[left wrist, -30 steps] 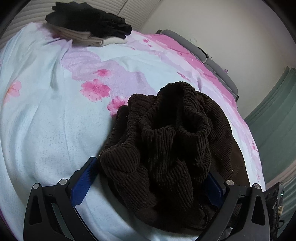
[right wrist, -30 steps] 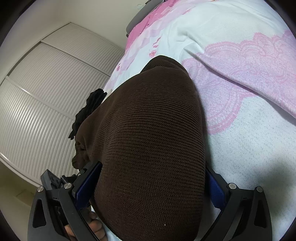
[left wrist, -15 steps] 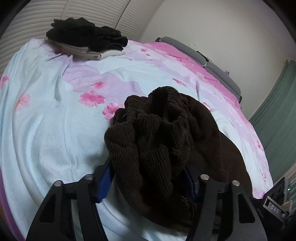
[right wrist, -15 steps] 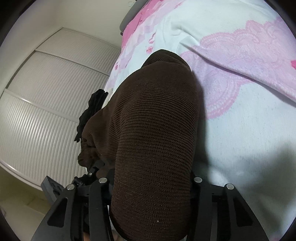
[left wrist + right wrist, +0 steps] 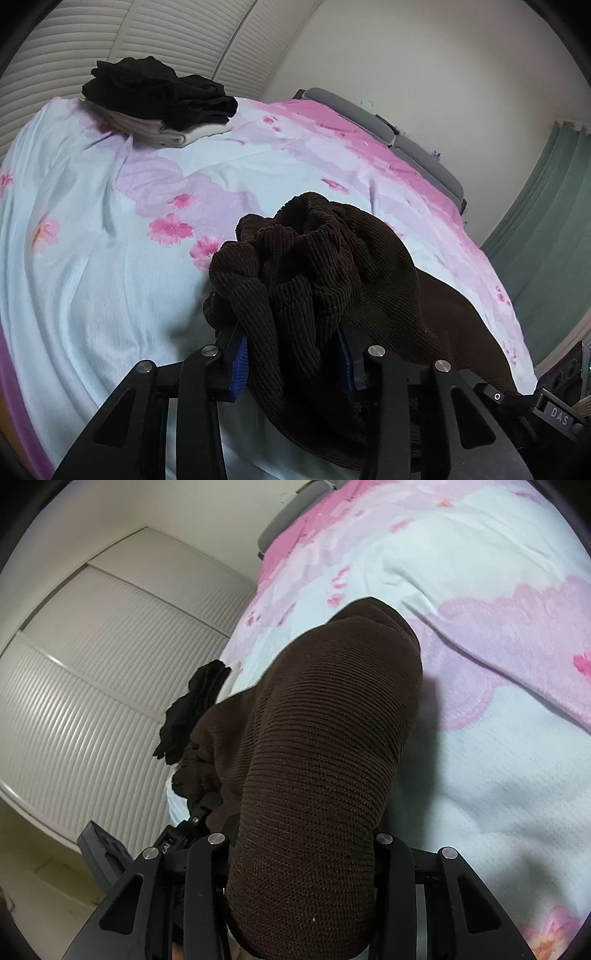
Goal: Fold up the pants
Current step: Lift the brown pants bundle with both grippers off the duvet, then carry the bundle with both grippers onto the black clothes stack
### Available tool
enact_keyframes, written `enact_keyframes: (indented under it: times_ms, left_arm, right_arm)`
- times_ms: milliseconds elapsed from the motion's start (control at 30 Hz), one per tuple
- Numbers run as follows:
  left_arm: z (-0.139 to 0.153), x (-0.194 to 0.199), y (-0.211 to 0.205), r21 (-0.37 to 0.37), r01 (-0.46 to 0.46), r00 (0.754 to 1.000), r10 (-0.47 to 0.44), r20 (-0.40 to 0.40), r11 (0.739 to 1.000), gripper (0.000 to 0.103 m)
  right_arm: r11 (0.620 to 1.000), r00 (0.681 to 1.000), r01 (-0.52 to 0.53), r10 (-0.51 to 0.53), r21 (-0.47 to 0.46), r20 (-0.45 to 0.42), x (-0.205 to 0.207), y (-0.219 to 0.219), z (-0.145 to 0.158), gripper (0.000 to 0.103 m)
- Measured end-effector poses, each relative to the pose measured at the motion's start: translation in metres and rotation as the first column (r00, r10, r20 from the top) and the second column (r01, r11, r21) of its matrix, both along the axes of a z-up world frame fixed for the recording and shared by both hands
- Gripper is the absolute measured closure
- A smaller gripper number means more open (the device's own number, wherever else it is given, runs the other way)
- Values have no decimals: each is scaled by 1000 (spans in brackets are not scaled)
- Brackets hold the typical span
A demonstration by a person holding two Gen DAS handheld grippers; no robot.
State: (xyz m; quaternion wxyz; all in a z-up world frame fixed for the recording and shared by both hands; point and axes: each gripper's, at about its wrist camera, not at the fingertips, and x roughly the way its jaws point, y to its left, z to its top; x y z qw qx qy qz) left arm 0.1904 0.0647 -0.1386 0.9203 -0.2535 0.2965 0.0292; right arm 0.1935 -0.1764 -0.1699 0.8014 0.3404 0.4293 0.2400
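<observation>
Dark brown corduroy pants (image 5: 310, 280) lie bunched on the flowered bed. My left gripper (image 5: 293, 354) is shut on a crumpled bundle of them, lifted a little off the sheet. In the right wrist view my right gripper (image 5: 303, 845) is shut on a smoother stretch of the same pants (image 5: 325, 738), which drapes over the jaws and hides the fingertips. The left gripper (image 5: 195, 816) shows at the lower left of that view, holding the cloth.
The bed sheet (image 5: 92, 258) is pale blue with pink flowers. A stack of folded clothes, black on beige (image 5: 159, 96), sits at the far corner. Slatted closet doors (image 5: 92, 686) stand behind; a grey headboard (image 5: 388, 136) and green curtain (image 5: 546, 236) are at right.
Both grippers have closed from wide open onto the pants. The gripped cloth has bunched up and both cameras have lifted slightly.
</observation>
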Motion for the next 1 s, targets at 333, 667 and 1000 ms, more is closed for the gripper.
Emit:
enact_keyframes:
  times_ms: [333, 667, 1000]
  left_arm:
    - [-26, -11, 7, 33, -105, 992, 107, -63, 994, 8]
    - [-50, 14, 27, -160, -72, 997, 64, -52, 985, 0]
    - [-48, 33, 12, -190, 56, 998, -53, 24, 980, 47]
  right_arm:
    - [1000, 1000, 0, 0, 14, -21, 3, -9, -15, 63]
    - [1000, 1000, -8, 8, 5, -24, 4, -9, -21, 63]
    - [1000, 999, 6, -6, 12, -40, 7, -9, -28, 62]
